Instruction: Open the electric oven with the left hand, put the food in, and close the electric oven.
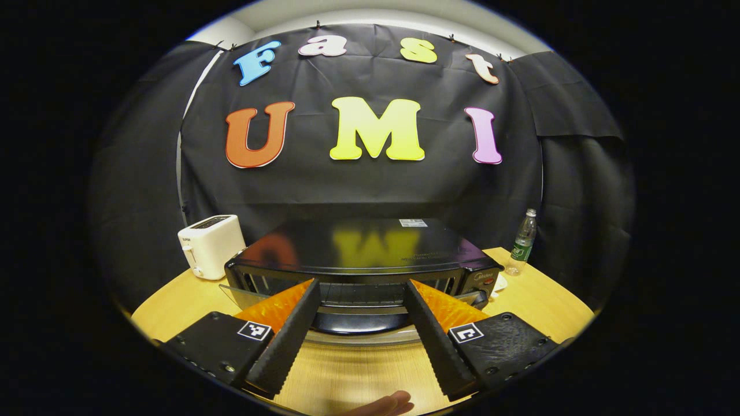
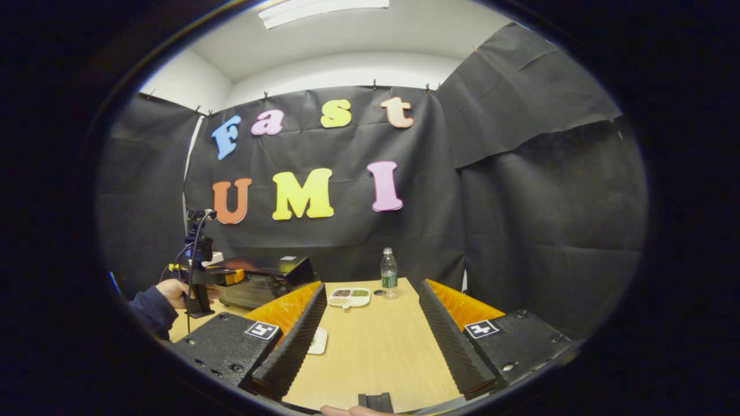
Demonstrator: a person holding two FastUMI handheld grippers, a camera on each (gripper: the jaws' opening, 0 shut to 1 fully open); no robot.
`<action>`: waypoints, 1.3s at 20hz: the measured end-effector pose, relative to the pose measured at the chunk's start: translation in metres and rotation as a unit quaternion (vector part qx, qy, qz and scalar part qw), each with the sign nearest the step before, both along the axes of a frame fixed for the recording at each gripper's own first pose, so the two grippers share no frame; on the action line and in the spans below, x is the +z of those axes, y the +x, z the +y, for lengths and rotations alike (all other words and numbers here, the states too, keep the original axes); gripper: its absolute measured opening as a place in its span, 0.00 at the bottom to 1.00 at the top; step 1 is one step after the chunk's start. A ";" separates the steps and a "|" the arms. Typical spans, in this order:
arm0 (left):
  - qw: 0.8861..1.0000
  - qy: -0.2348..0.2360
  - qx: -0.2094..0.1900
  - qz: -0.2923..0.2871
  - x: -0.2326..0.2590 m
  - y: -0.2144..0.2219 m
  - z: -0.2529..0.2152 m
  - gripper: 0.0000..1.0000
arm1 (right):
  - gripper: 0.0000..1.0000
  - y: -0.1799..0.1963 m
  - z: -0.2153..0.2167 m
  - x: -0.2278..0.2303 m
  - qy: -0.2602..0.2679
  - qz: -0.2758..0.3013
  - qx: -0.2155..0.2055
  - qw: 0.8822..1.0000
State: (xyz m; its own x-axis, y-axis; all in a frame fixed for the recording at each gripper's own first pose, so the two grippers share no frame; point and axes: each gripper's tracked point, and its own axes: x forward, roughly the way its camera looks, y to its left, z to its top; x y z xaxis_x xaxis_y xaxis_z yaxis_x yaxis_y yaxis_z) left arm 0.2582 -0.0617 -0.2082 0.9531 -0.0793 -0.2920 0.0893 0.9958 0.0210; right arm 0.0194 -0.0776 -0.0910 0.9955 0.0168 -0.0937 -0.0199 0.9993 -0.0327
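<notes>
In the left gripper view, a white plastic toaster stands near the left edge of the round light-wood table, just beside the black electric oven with a glossy top, which sits toward the far edge. The oven's glass door hangs partly lowered, and the left hand-held gripper faces it with its fingers spread wide, released, gripping nothing. A clear plastic water bottle with a green label stands near the right edge. In the right gripper view, a hand in a dark sleeve holds the other tool at the oven, and a white divided tray of food lies beside the bottle near the far edge; the right hand-held gripper is also spread, empty.
</notes>
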 end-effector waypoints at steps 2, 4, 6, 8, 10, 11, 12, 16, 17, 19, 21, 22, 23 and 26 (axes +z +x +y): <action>1.000 0.007 -0.001 0.010 -0.008 -0.012 -0.002 0.97 | 0.99 0.001 0.010 0.000 -0.004 0.002 0.003 1.000; 0.997 0.003 -0.022 0.068 -0.040 -0.028 -0.012 0.96 | 0.99 0.001 0.019 -0.002 -0.007 0.004 0.006 1.000; 0.988 0.007 -0.027 0.151 -0.087 -0.050 -0.011 0.86 | 1.00 0.001 0.027 -0.002 -0.011 0.004 0.010 1.000; 0.986 0.017 -0.015 0.165 -0.113 -0.064 -0.006 0.96 | 1.00 0.001 0.034 -0.004 -0.017 0.005 0.013 1.000; 0.986 0.020 -0.017 0.164 -0.122 -0.077 -0.009 0.89 | 1.00 0.004 0.038 -0.008 -0.024 0.009 0.014 1.000; 0.986 0.018 -0.017 0.166 -0.128 -0.081 -0.009 0.88 | 1.00 0.005 0.041 -0.010 -0.026 0.012 0.015 0.999; 0.985 0.016 -0.017 0.171 -0.136 -0.085 -0.008 0.98 | 1.00 0.005 0.044 -0.011 -0.028 0.015 0.016 0.999; 0.987 0.011 -0.017 0.161 -0.139 -0.091 -0.007 0.98 | 1.00 0.008 0.058 -0.019 -0.037 0.022 0.026 0.999; 0.987 0.009 -0.015 0.160 -0.140 -0.092 -0.006 0.98 | 1.00 0.009 0.060 -0.021 -0.040 0.024 0.027 0.999; 0.988 0.014 -0.012 0.156 -0.141 -0.092 -0.003 0.98 | 1.00 0.010 0.065 -0.026 -0.045 0.028 0.030 0.998; 0.990 0.019 0.010 0.138 -0.132 -0.094 0.006 0.98 | 1.00 0.012 0.070 -0.030 -0.050 0.030 0.033 0.998; 0.991 0.026 0.024 0.126 -0.123 -0.098 0.014 0.89 | 1.00 0.015 0.071 -0.032 -0.052 0.031 0.032 0.998; 0.993 0.024 0.027 0.114 -0.112 -0.103 0.016 0.96 | 1.00 0.017 0.071 -0.034 -0.052 0.032 0.031 0.998; 0.999 0.012 0.024 0.040 -0.050 -0.124 0.016 0.96 | 1.00 0.026 0.071 -0.048 -0.049 0.044 0.025 0.998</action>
